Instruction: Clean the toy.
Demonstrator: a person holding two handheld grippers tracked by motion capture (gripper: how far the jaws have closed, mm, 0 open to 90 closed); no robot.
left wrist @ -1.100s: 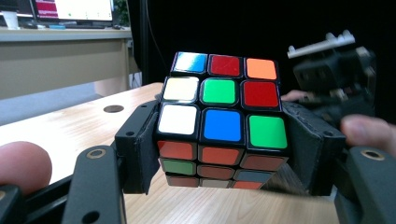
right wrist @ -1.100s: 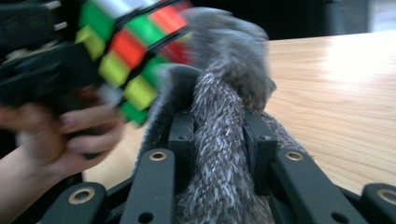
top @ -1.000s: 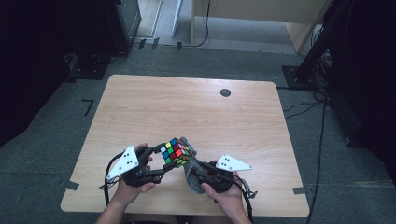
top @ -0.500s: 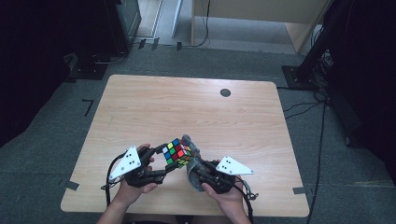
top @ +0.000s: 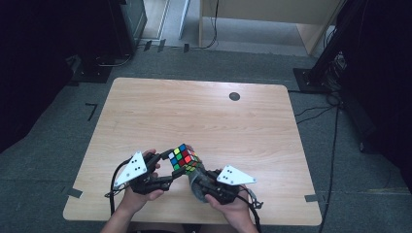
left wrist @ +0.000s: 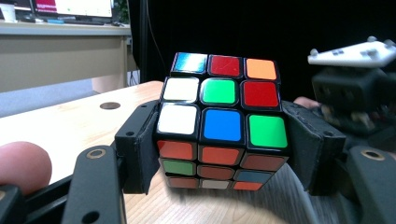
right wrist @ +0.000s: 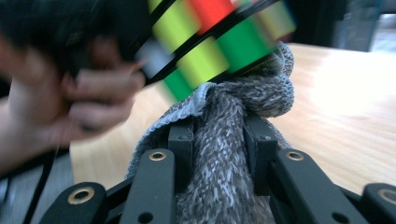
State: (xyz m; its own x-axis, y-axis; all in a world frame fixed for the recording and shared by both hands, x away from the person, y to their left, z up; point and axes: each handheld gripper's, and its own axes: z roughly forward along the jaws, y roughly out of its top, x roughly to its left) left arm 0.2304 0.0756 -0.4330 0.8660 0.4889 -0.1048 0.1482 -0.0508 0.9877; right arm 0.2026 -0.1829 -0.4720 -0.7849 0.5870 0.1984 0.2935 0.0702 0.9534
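Both tongs are engaged. We find the left gripper clamped on the puzzle cube, its two black pads pressing flat against opposite side faces, the cube sitting squarely between them and raised just off the table. We find the right gripper closed tight on a bunched grey knitted cloth, the wad standing up between its jaws with its folded top touching the underside of the cube.

From the high view we note the cube near the front edge of the table, between the two hands, tilted on a corner, with the left gripper at its left and the cloth beneath and to its right, carried by the right gripper.

We judge the step in hand to be wiping the cube with the cloth. To do it well, the left clamp should hold firm and steady so no layer twists under the rubbing. The cloth should bear on the faces with light pressure, kept clear of the left pads. The blur in the right gripper view suggests brisk strokes; slower, even passes would lessen the risk of knocking the cube loose.
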